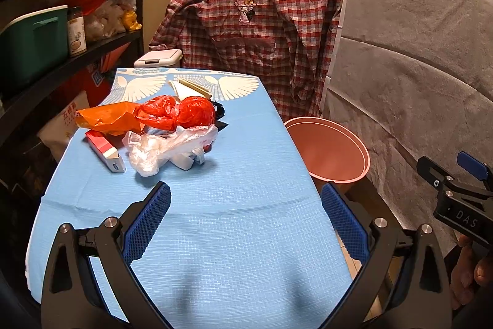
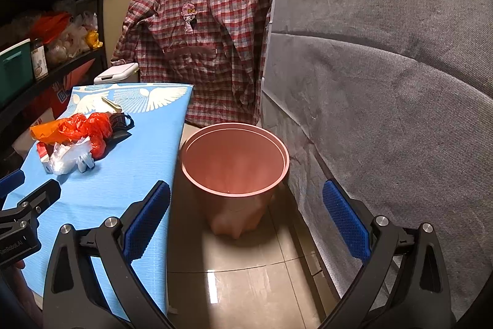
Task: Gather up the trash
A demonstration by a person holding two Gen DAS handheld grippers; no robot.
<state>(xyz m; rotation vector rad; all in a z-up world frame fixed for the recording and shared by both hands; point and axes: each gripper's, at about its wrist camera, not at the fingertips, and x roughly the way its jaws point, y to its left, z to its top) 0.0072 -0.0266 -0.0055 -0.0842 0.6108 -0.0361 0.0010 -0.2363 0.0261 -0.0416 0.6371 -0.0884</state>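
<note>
The left tongs [image 1: 246, 221] hang with jaws wide apart and empty above the near end of the counter [image 1: 234, 162], which wears a blue cloth. The trash sits in a heap toward the counter's far left corner: an orange bag [image 1: 104, 117], a red bag [image 1: 180, 112], a clear crumpled bag [image 1: 163, 147] and a red-and-white carton [image 1: 104, 150] nearest the left edge, all touching one another. The right tongs [image 2: 246, 221], also spread apart and holding nothing, point past the counter's right edge at a pink bin [image 2: 235, 171] standing on the tiled floor [image 2: 246, 282] just beside that edge, under a checked shirt [image 2: 203, 45]
</note>
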